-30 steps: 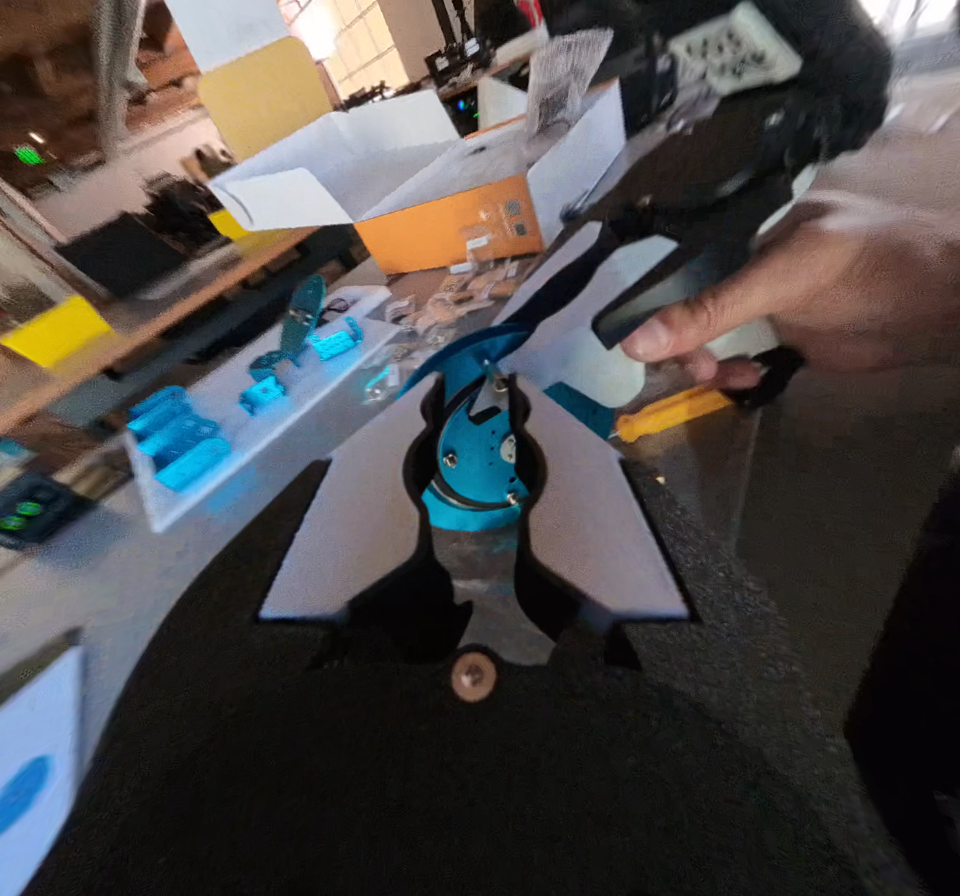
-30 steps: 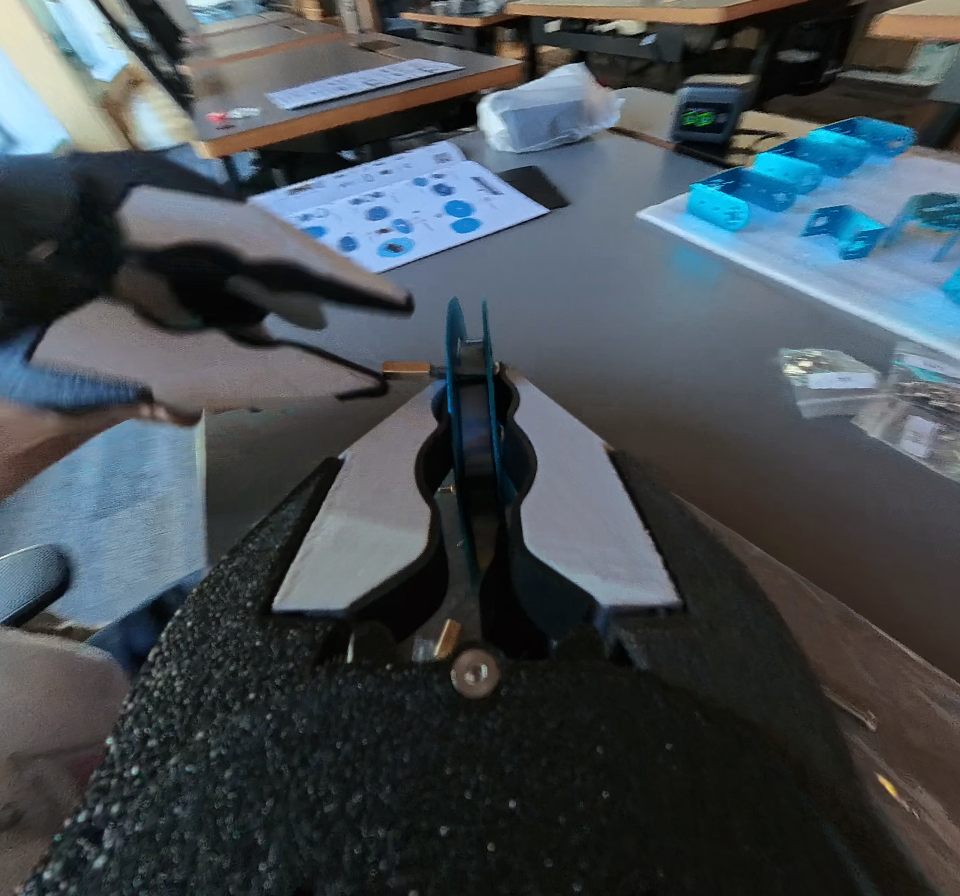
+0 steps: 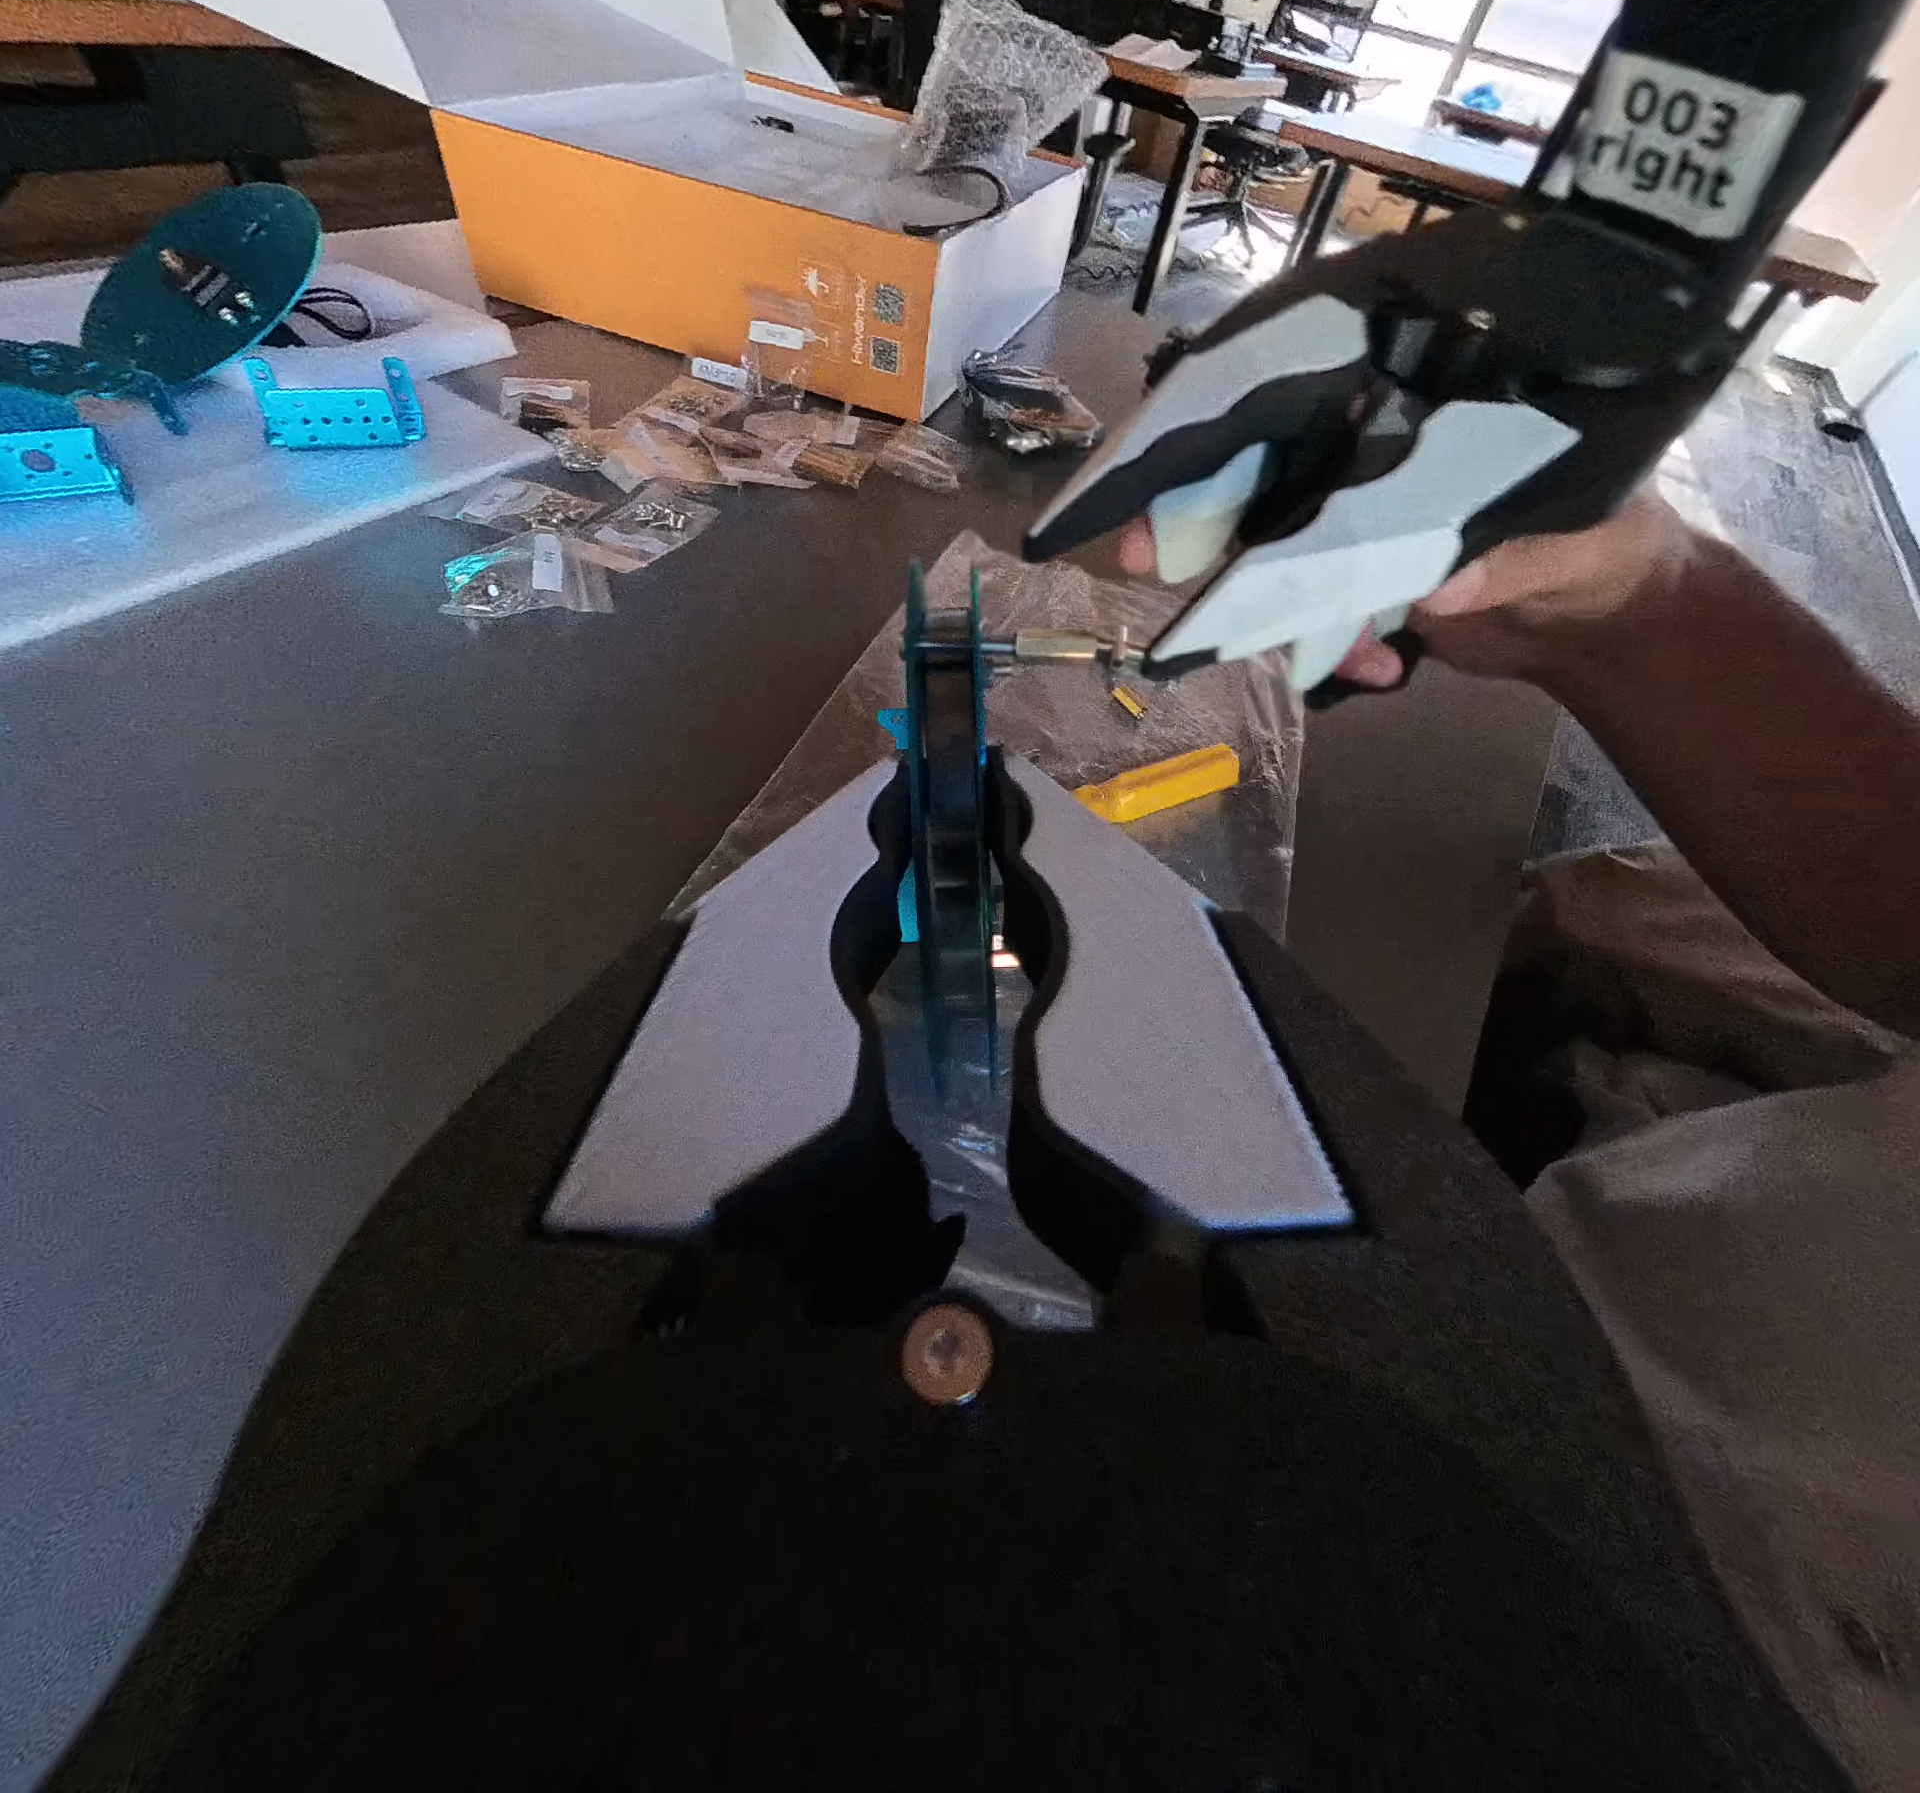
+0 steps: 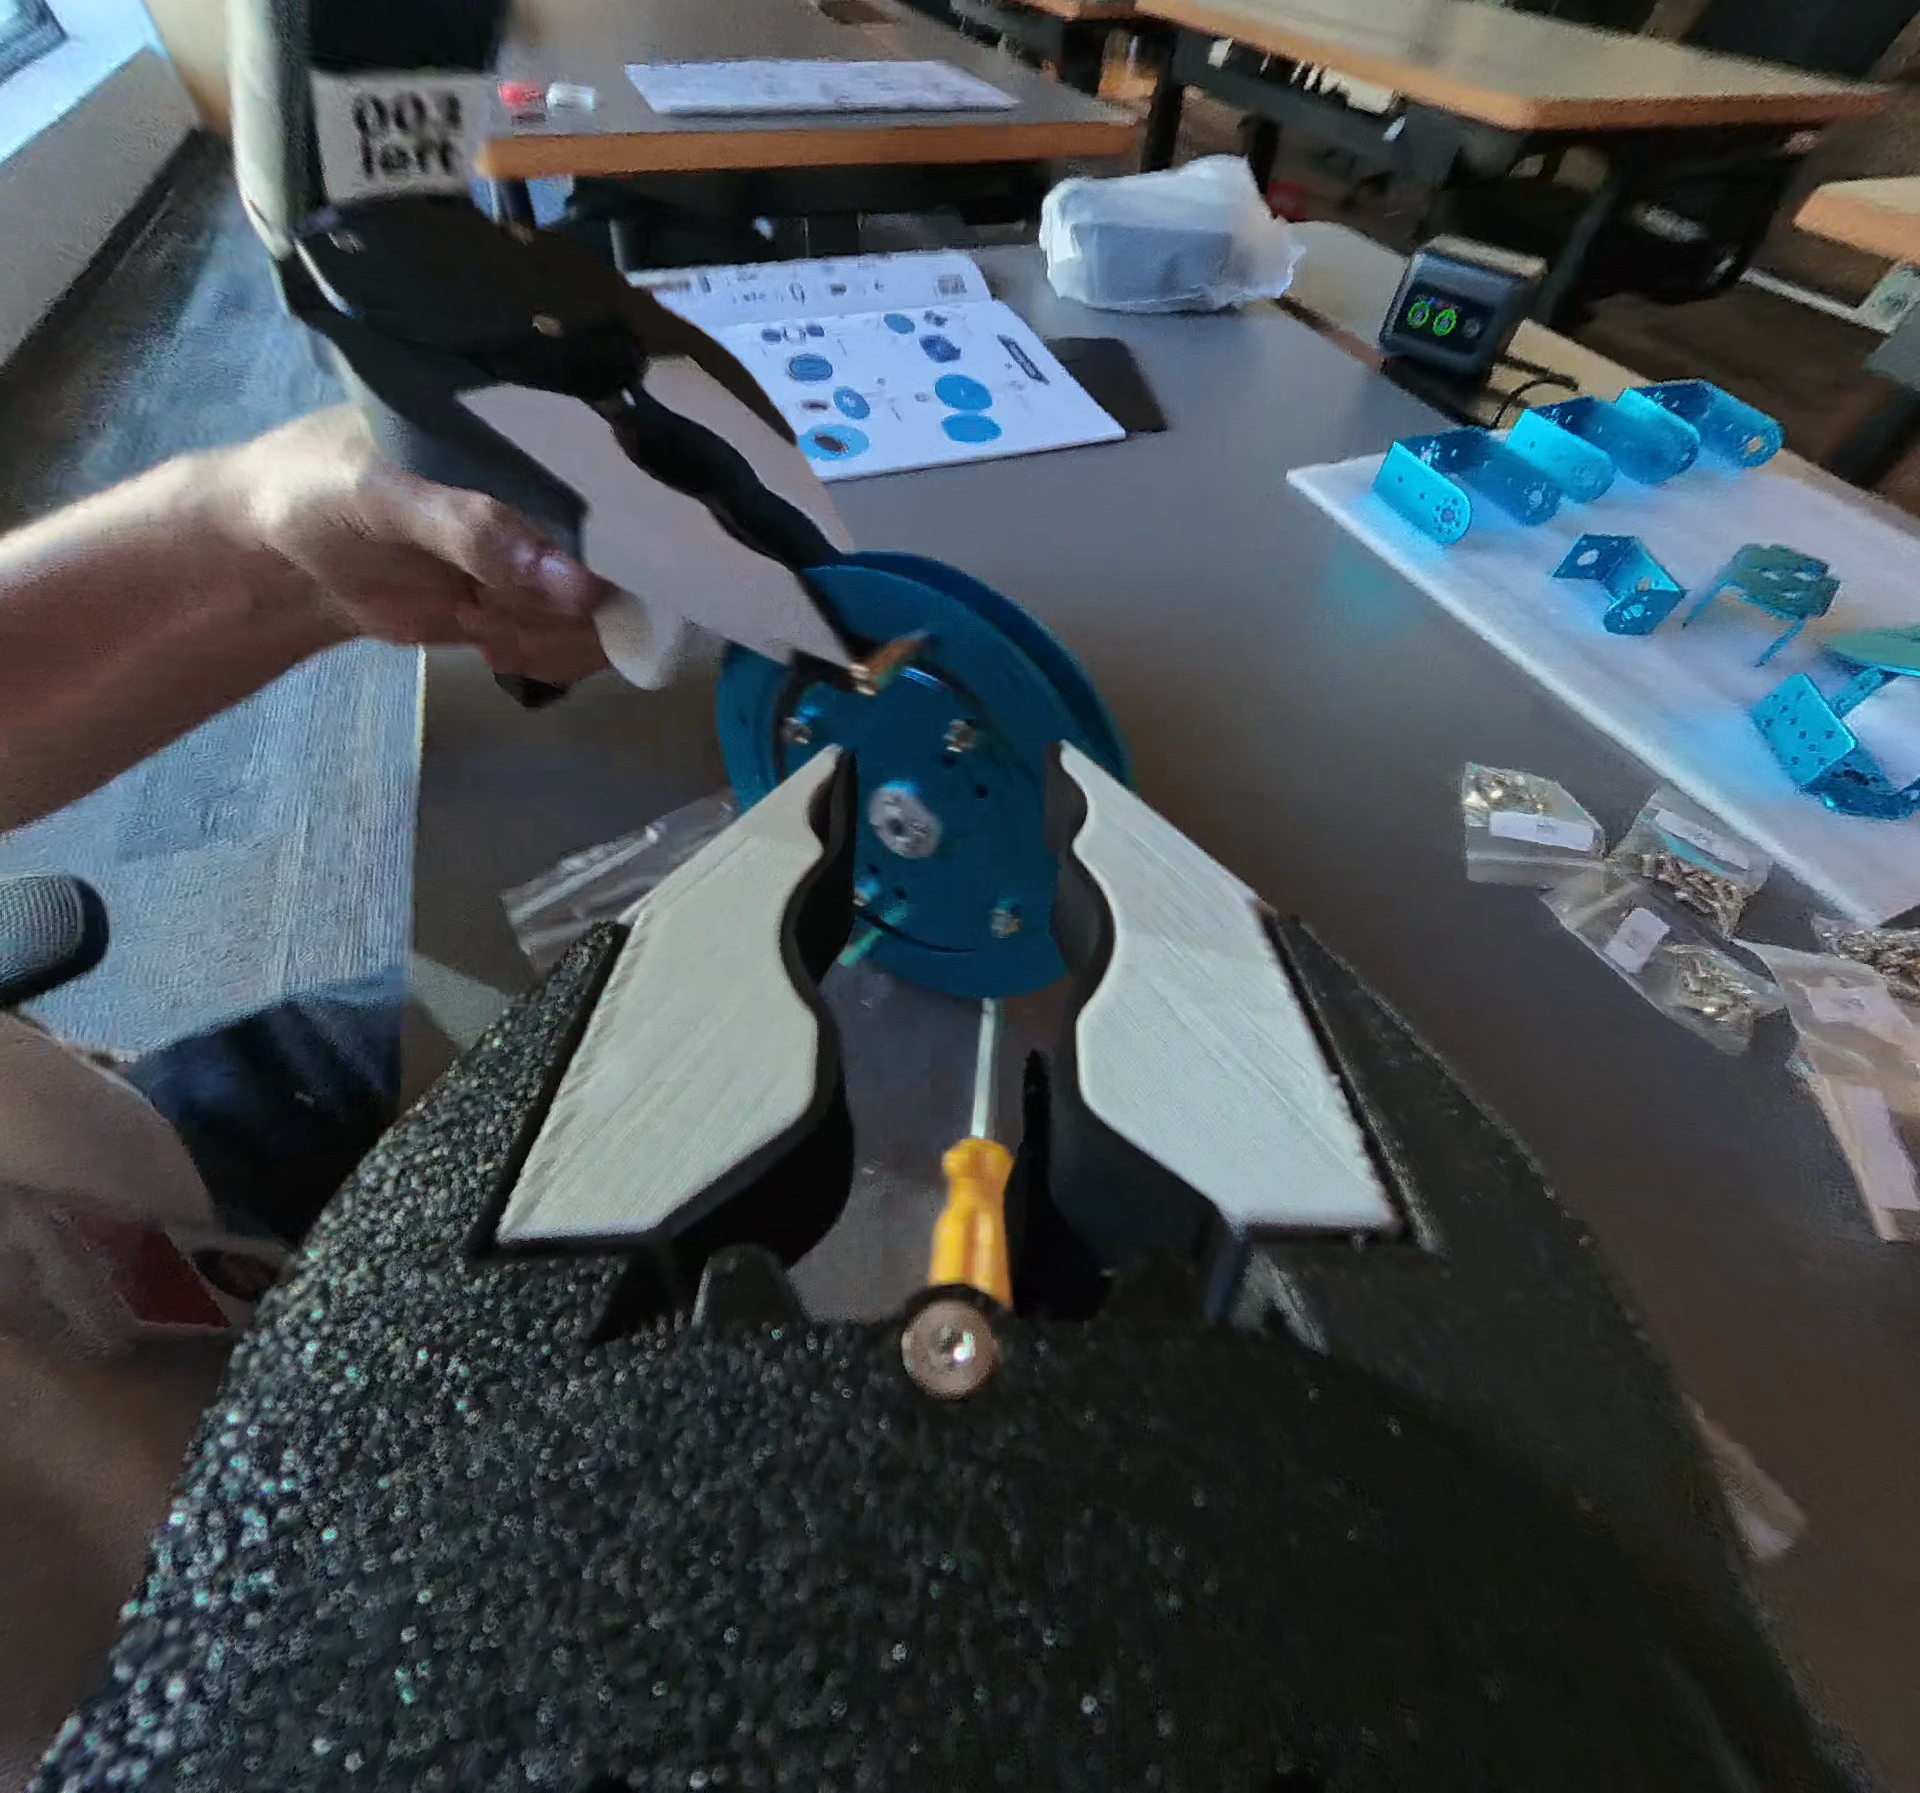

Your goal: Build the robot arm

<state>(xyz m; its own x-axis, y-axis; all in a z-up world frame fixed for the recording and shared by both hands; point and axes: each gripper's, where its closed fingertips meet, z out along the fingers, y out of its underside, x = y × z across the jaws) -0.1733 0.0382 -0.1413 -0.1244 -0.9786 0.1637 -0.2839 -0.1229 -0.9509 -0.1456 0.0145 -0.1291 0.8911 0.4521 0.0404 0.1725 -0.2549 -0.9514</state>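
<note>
A blue double-disc assembly (image 3: pixel 943 663) stands edge-on between the fingers of my left gripper (image 3: pixel 951 767), which is shut on it. A brass standoff (image 3: pixel 1049 647) sticks out of its right face. My right gripper (image 3: pixel 1091 605) comes in from the right with its fingers apart, the lower tip at the standoff's end. In the right wrist view the disc (image 4: pixel 935 870) is face-on just beyond my open right gripper (image 4: pixel 951 756). The left gripper (image 4: pixel 831 642) clamps the disc's rim by the standoff (image 4: pixel 888 663).
A yellow-handled screwdriver (image 4: pixel 971 1213) lies on the dark table on a clear plastic sheet (image 3: pixel 1226 756). An orange and white box (image 3: pixel 675 237), bags of screws (image 4: pixel 1662 881), a white tray of blue brackets (image 4: pixel 1455 538) and a booklet (image 4: pixel 883 372) lie around. The gap from one gripper's tips to the other's is roughly 5 cm.
A second ago the disc sat edge-on in the right gripper's fingers and face-on in the left view. Now it is edge-on in the left gripper, and the right gripper is open.
</note>
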